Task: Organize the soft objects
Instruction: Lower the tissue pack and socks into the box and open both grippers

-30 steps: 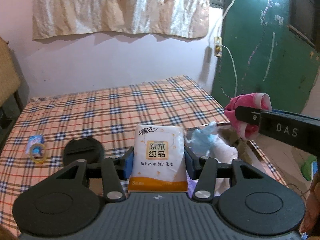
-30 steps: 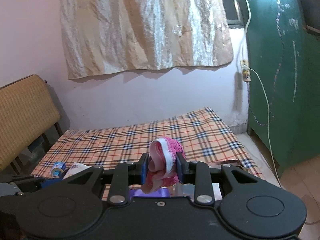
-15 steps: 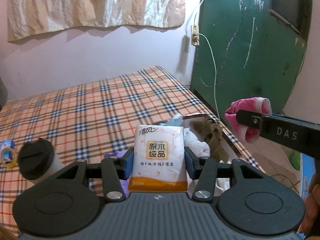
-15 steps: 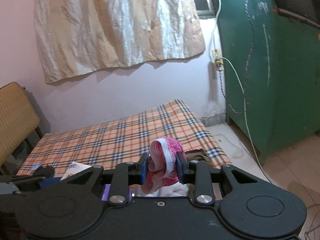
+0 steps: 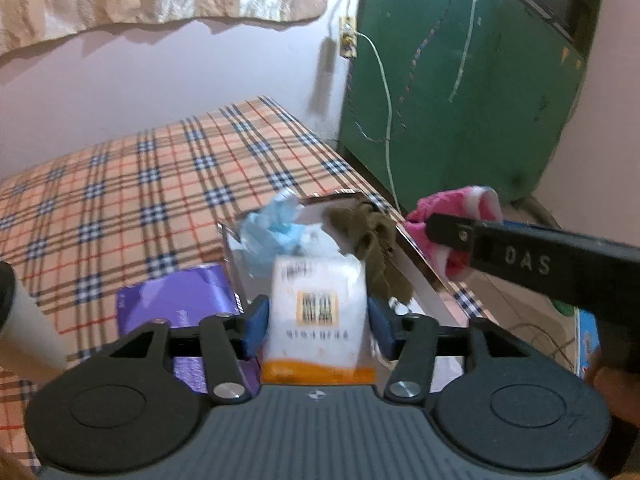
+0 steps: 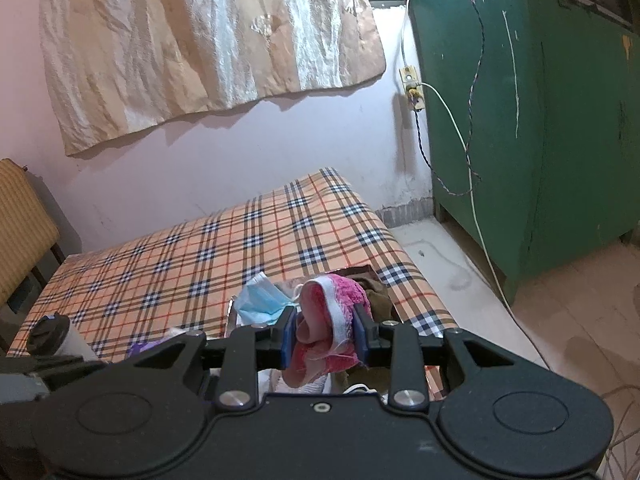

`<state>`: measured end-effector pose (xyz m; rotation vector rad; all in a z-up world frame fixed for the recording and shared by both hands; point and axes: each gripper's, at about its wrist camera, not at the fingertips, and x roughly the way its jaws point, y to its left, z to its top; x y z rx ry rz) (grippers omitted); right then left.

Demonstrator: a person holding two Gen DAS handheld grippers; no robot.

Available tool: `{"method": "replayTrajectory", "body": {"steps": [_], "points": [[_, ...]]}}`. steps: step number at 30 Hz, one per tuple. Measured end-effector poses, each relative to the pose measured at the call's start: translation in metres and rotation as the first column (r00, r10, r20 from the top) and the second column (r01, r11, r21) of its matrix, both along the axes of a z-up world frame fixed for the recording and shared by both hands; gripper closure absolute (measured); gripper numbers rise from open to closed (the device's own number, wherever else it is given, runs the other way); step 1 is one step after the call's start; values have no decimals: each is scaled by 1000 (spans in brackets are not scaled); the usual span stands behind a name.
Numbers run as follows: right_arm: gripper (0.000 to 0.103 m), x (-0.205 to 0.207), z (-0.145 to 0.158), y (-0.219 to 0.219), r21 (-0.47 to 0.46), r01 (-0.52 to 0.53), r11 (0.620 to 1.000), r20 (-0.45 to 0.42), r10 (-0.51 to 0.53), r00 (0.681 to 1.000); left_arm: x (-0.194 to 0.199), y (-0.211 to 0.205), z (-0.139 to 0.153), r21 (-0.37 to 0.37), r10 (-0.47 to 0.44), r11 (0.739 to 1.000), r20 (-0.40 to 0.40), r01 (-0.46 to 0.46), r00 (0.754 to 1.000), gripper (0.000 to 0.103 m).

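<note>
Now left gripper (image 5: 318, 322) jaws just widened, loose beside tissue pack (image 5: 318, 312); right gripper (image 6: 324, 334) jaws easing around pink cloth (image 6: 328, 328).

Both grippers lower over the tray (image 5: 416, 256), fingers lately spreading (tissue pack (image 5: 318, 300) blurred, between the left's).

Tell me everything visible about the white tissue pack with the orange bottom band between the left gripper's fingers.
The white soft plastic tissue pack with an orange bottom band stands upright between the blue pads of the left gripper, blurred by motion. Its front bears a tan square label with dark characters and a line of small print below. The jaws have just been opening, and gaps now show on both sides, so the pads no longer seem to press it. It hangs over the shiny open box, in front of the pale blue face mask and olive-brown cloth.
</note>
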<state>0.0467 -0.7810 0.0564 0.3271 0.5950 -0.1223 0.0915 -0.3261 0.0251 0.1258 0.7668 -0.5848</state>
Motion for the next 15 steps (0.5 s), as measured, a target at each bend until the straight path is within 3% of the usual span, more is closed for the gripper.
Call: {"method": "replayTrajectory", "body": {"steps": [1, 6, 15], "points": [[61, 1, -1, 0, -2, -1, 1000, -3, 1, 1000, 0, 0, -2, 0, -5, 1000, -3, 5, 1000, 30], [35, 0, -3, -2, 19, 3, 1000, -8, -3, 1000, 0, 5, -3, -9, 0, 1000, -11, -1, 1000, 25], [33, -9, 18, 16, -3, -27, 1000, 32, 27, 999, -5, 33, 22, -5, 93, 996, 34, -92, 995, 18]]}}
